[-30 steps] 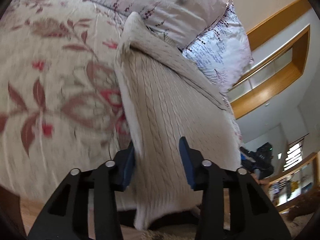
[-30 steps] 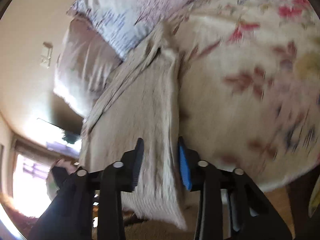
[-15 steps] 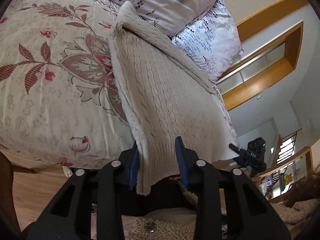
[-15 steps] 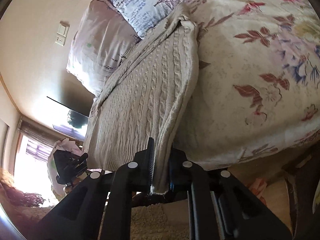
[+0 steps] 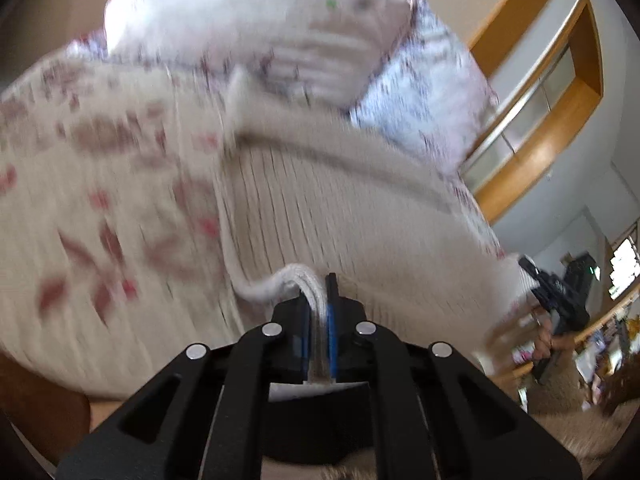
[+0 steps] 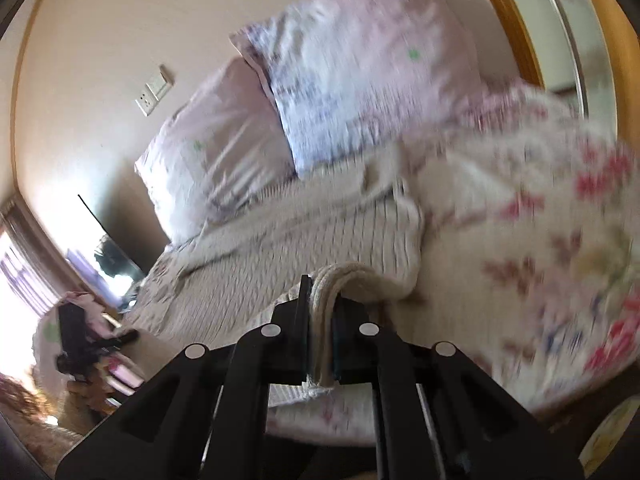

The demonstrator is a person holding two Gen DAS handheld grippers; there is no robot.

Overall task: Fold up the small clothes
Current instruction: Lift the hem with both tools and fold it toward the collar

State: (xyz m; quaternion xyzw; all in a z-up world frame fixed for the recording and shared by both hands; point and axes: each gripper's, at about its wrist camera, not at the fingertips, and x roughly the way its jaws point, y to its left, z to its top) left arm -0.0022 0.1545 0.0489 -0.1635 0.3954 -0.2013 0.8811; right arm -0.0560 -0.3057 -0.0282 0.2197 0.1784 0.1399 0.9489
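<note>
A cream cable-knit sweater (image 5: pixel 340 200) lies on the floral bed cover (image 5: pixel 100 200), running up toward the pillows. My left gripper (image 5: pixel 319 300) is shut on the sweater's near hem at its left corner; the fabric bunches up between the blue pads. In the right wrist view the same sweater (image 6: pixel 280 256) shows, and my right gripper (image 6: pixel 322 300) is shut on the near hem at the right corner, with a thick fold of knit rising from the jaws. Both views are blurred by motion.
Two pale floral pillows (image 6: pixel 352 80) lean at the head of the bed against a beige wall with a switch plate (image 6: pixel 154 90). A wooden-framed window (image 5: pixel 552 92) is to the right. The other gripper and hand show at the edge (image 5: pixel 560 304). Floral cover (image 6: pixel 540 260) spreads right.
Both grippers have closed fully on the sweater's hem and lifted forward over the bed; the hem now bunches up above the jaws. The views tilted up toward the pillows.
</note>
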